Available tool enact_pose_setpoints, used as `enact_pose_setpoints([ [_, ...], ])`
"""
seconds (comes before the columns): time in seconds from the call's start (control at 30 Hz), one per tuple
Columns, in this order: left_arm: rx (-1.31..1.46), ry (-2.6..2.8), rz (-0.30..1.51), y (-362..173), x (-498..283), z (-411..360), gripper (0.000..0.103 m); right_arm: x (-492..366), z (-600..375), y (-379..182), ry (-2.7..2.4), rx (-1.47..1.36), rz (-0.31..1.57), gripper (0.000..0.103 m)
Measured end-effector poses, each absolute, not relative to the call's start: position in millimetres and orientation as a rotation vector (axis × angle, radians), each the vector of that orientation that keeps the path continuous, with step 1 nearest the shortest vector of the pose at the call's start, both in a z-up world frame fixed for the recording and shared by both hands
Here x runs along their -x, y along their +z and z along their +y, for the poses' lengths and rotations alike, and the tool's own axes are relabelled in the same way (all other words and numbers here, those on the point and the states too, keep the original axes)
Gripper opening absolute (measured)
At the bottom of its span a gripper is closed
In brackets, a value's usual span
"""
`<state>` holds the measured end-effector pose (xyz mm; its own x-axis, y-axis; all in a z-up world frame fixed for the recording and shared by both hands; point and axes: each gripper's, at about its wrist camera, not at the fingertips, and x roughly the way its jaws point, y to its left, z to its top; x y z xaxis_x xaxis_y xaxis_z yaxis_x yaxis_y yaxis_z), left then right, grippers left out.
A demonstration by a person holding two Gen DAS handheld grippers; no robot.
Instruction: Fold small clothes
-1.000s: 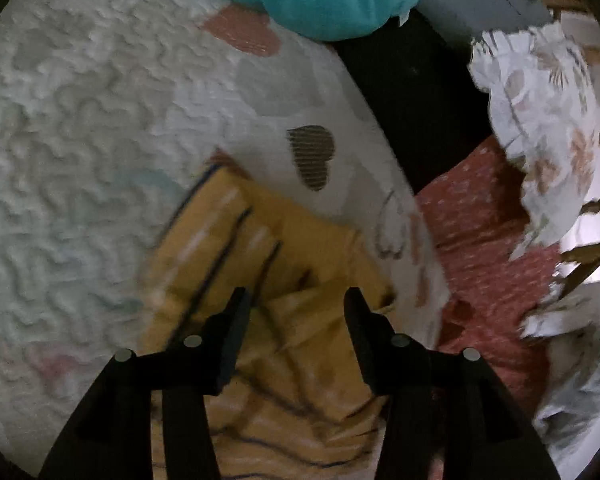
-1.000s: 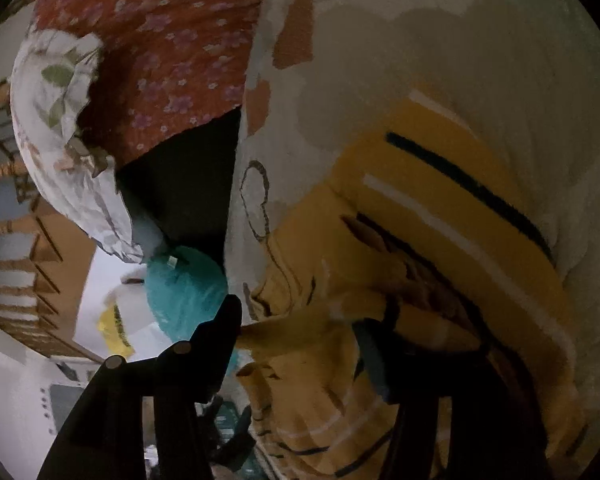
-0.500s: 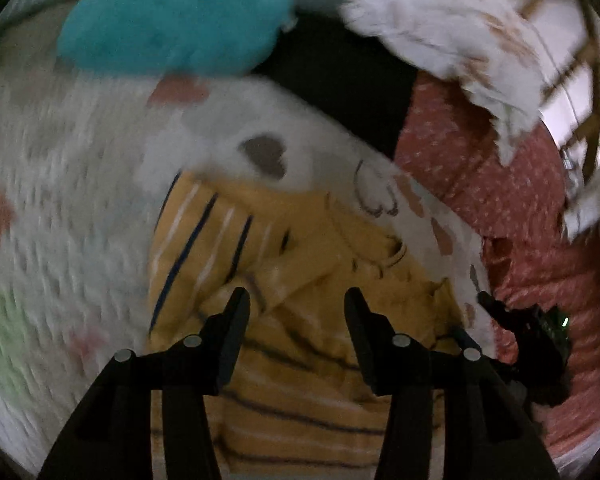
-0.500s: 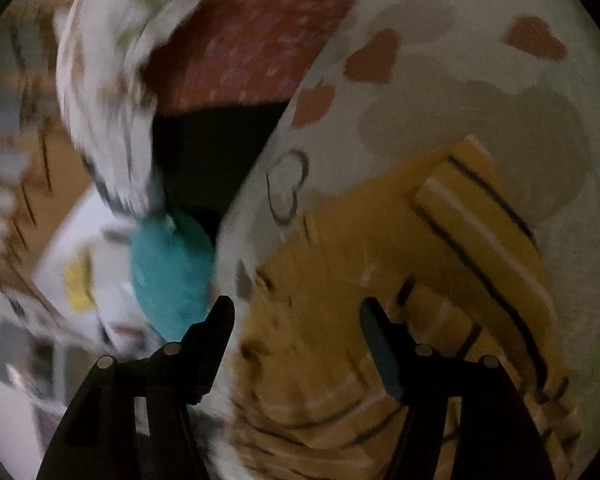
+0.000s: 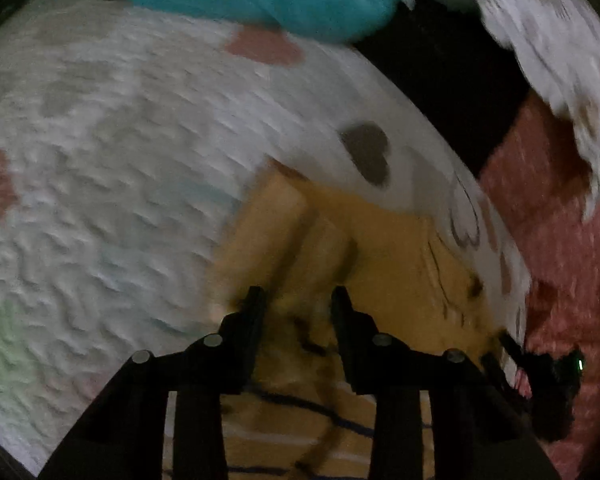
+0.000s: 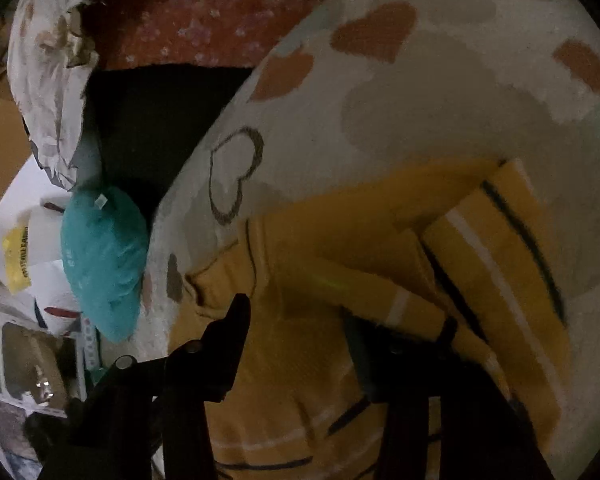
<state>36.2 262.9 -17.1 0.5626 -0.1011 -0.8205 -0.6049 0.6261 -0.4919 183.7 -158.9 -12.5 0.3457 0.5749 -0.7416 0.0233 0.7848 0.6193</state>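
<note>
Both fisheye views are dim and curve hard into black corners, the left wrist view smeared by motion blur across the white textured heart-patterned blanket (image 5: 112, 184), the right sharper, with black fingers (image 6: 236, 320) in silhouette.

You won't get much text here. Only lettering is on the yellow sheet (image 6: 19, 254) at the far left of the right wrist view: dark print, too small and skewed to read. The teal cushion (image 6: 104, 268) has a small white tag (image 6: 100, 200), no legible print. Left wrist view is blurred, no text.
</note>
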Motion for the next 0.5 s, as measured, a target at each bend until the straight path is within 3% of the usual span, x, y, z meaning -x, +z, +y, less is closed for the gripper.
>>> enact_pose_setpoints([
  [0.27, 0.989, 0.427, 0.909, -20, 23, 317, 0.034, -142, -89, 39, 0.569, -0.451, 1.173, 0.057],
  [0.5, 1.103, 0.247, 1.009, -48, 80, 304, 0.036, -99, 42, 19, 0.819, -0.256, 1.335, 0.056],
])
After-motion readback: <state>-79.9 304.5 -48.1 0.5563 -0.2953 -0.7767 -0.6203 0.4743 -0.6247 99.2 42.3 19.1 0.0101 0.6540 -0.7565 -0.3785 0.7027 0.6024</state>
